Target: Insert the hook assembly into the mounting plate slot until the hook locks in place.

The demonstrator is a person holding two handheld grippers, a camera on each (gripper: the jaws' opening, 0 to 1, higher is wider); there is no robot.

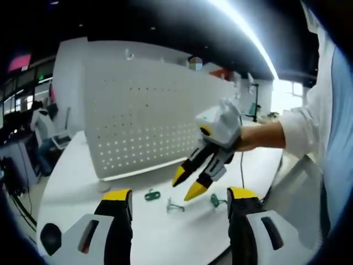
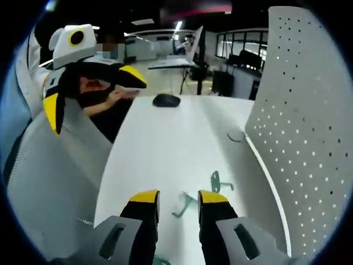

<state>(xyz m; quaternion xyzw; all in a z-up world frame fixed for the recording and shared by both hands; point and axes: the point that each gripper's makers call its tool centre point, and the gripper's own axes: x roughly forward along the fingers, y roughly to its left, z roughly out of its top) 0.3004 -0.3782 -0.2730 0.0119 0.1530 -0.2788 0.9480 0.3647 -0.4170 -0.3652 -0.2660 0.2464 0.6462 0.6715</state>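
Worktop: a white oval table (image 1: 165, 232) carries everything; its near rim curves past the left gripper's jaws, and bare surface lies between the hooks and that rim.
Mounting plate: a large white perforated pegboard panel (image 1: 149, 116) stands upright along the table's far side, its lower edge resting on the top; in the right gripper view it rises at the right (image 2: 309, 110), cut off by the frame.
Right gripper (image 1: 190, 185): held in a person's hand above the table in front of the panel, yellow-tipped black jaws slightly apart, nothing between them; in its own view (image 2: 179, 201) the jaws point down at a hook.
Left gripper (image 1: 179, 201): jaws wide apart, empty, low over the near rim; also seen raised at the table's side (image 2: 91, 91).
Hook assemblies: three small green wire hooks (image 1: 152, 195) (image 1: 175, 207) (image 1: 217, 201) lie loose on the table before the panel, near the right gripper's tips; shapes too small to make out.
Far end: a dark rounded object (image 2: 166, 100) sits on the table, unclear what.
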